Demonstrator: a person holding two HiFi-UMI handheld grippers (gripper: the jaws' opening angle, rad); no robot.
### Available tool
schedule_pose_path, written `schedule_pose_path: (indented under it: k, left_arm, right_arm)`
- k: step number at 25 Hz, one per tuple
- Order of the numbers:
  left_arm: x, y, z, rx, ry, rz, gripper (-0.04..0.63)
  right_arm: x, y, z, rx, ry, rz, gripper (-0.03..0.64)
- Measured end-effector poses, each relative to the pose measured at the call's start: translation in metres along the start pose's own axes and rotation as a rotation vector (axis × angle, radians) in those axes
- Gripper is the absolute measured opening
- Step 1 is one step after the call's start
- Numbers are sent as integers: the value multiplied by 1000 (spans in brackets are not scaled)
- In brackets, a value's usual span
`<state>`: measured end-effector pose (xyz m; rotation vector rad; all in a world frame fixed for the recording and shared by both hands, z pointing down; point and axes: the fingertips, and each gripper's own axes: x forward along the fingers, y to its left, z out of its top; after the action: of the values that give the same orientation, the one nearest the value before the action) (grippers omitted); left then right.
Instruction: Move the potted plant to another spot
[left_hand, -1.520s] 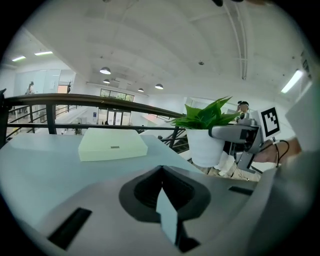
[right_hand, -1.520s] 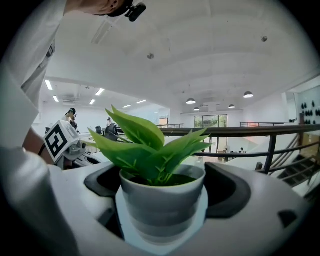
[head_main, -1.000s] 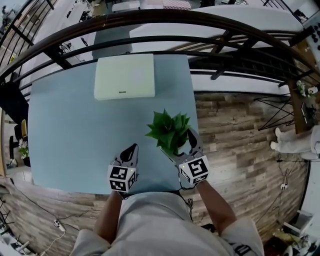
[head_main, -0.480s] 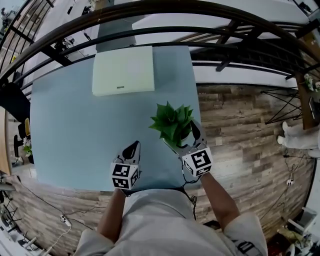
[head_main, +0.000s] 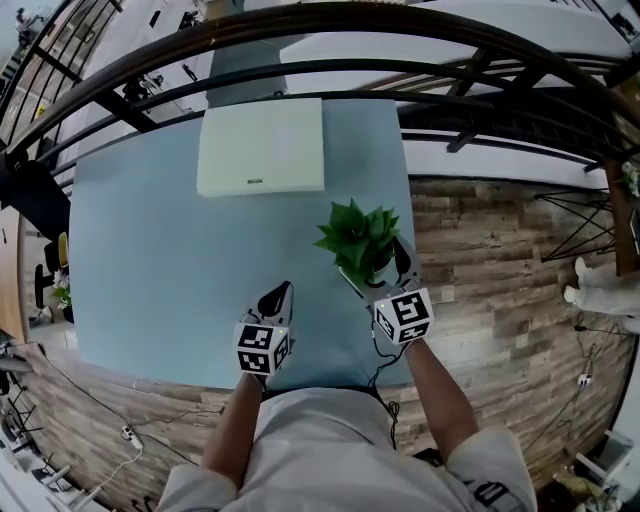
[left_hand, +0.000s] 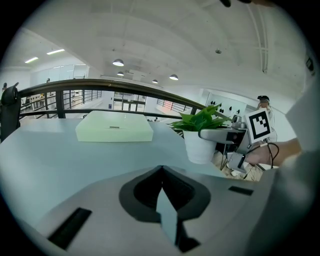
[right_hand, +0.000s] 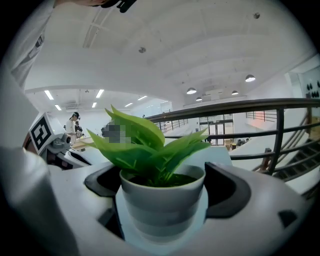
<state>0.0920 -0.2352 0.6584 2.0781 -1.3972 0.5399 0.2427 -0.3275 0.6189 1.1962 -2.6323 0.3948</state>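
Note:
A small potted plant (head_main: 360, 238) with green leaves in a white pot (right_hand: 162, 200) stands near the right edge of the pale blue table (head_main: 150, 250). My right gripper (head_main: 378, 268) has its jaws on both sides of the pot and is shut on it; in the right gripper view the pot fills the gap between the jaws. My left gripper (head_main: 277, 298) hovers over the table's front part, to the left of the plant, shut with nothing in it. In the left gripper view the plant (left_hand: 200, 134) shows at the right, beside the right gripper's marker cube (left_hand: 260, 125).
A pale green flat box (head_main: 262, 147) lies at the table's far side. A dark curved railing (head_main: 320, 40) runs beyond the table. Wooden flooring (head_main: 500, 250) lies to the right of the table's edge, where a person (head_main: 605, 285) stands far right.
The plant and my right gripper have shifted slightly up and to the right in the head view, along with the whole scene. My left gripper keeps its place beside them.

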Motion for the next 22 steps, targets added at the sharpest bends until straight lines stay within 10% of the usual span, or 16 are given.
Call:
schedule_pose_path:
  k: [22]
  left_arm:
    - [20,0,-20,-46,33,23,12]
  right_arm:
    - [55,-27,-17,34,-11,-65,512]
